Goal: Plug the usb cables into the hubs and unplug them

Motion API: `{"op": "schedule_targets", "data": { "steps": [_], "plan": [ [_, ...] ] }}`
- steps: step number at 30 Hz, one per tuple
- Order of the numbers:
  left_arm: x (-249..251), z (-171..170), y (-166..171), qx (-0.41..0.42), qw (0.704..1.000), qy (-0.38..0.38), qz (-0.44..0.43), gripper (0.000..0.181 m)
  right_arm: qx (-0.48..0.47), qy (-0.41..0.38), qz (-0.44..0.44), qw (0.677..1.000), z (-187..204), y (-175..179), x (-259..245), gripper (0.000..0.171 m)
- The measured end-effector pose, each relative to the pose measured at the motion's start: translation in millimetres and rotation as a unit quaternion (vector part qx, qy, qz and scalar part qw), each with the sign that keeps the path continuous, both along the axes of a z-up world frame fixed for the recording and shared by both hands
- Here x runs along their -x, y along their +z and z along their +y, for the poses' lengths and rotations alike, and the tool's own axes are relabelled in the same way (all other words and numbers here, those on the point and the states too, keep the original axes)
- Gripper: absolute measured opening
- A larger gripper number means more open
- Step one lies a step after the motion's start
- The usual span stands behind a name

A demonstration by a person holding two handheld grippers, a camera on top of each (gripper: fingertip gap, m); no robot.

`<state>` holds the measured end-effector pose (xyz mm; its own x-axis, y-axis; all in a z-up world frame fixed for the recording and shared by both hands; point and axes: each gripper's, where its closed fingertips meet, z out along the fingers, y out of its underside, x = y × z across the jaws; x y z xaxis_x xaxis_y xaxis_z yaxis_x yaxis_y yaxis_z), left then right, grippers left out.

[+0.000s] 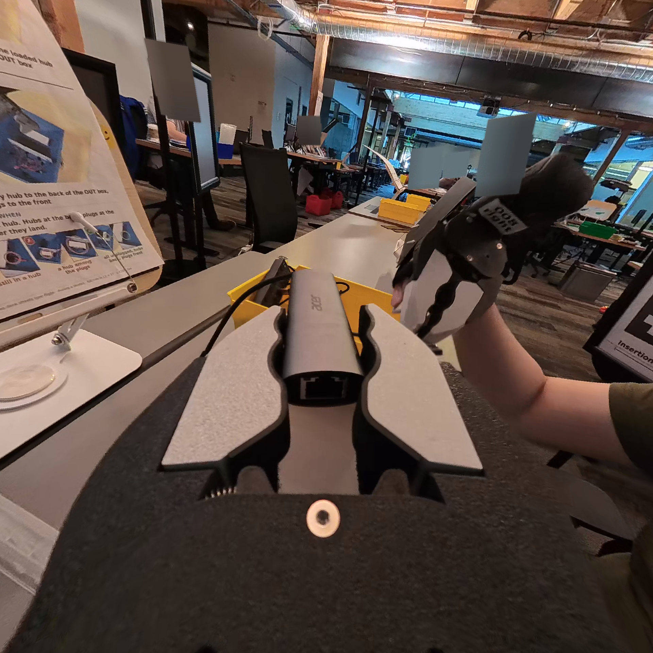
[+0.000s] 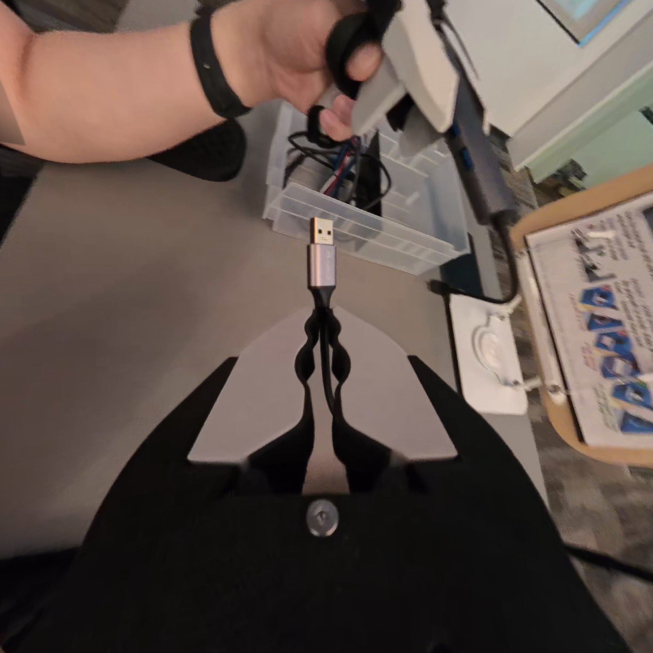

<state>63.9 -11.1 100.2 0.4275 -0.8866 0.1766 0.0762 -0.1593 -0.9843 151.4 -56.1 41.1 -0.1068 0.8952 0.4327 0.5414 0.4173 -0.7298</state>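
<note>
The left claw (image 1: 322, 339) is clamped on a grey hub (image 1: 319, 328), its two fingers (image 1: 243, 381) pressing the long sides of the body while the end with the square network port faces back toward the camera. The hub is held up off the bench (image 1: 176, 318), above a yellow bin (image 1: 367, 293) that sits toward the bench's far edge with dark cables and another dark device in it. A thin black lead (image 1: 226, 318) trails from the hub's far end over the bin's near-left corner.

The right claw (image 2: 323, 311) is closed on a USB cable (image 2: 327, 374) just behind its plug (image 2: 322, 252) — the grey sleeve and gold metal tip stand clear of the fingertips, pointing forward and touching nothing. Plug and hub are well apart, the hub (image 2: 484, 166) held off to the upper right in the right wrist view.

Beyond the plug a clear plastic bin (image 2: 357, 226) rests on the bench, holding a tangle of cables. An instruction sheet (image 1: 63, 169) stands on a white stand (image 1: 70, 367) at the bench's left side in the left wrist view.
</note>
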Motion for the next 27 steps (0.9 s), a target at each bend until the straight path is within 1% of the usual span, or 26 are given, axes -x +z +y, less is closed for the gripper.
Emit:
{"op": "schedule_targets", "data": {
  "steps": [6,10,13,19,24,27],
  "plan": [
    [-11.8,4.2,-2.6,-0.028,0.999,0.022,0.016,0.039,-0.045,-0.132,-0.023,0.99,22.2,16.7,-22.0,0.004],
    [-23.1,5.6,-4.2,-0.038,0.999,0.026,0.019,0.039,-0.058,-0.19,-0.044,0.979,27.3,20.0,-26.3,0.004],
    [-31.3,8.2,-9.0,-0.047,0.998,0.038,0.037,0.039,-0.062,-0.217,-0.052,0.973,26.9,21.4,-23.2,0.004],
    [-46.3,12.2,-14.5,-0.09,0.99,0.074,0.074,0.039,-0.083,-0.29,-0.084,0.95,38.1,18.3,-27.9,0.004],
    [-55.0,15.0,-17.7,-0.109,0.984,0.099,0.096,0.039,-0.086,-0.326,-0.096,0.936,47.8,14.9,-31.8,0.004],
    [-58.5,15.9,-18.0,-0.117,0.982,0.111,0.102,0.039,-0.081,-0.336,-0.097,0.934,49.4,12.6,-29.6,0.004]
  ]
}}
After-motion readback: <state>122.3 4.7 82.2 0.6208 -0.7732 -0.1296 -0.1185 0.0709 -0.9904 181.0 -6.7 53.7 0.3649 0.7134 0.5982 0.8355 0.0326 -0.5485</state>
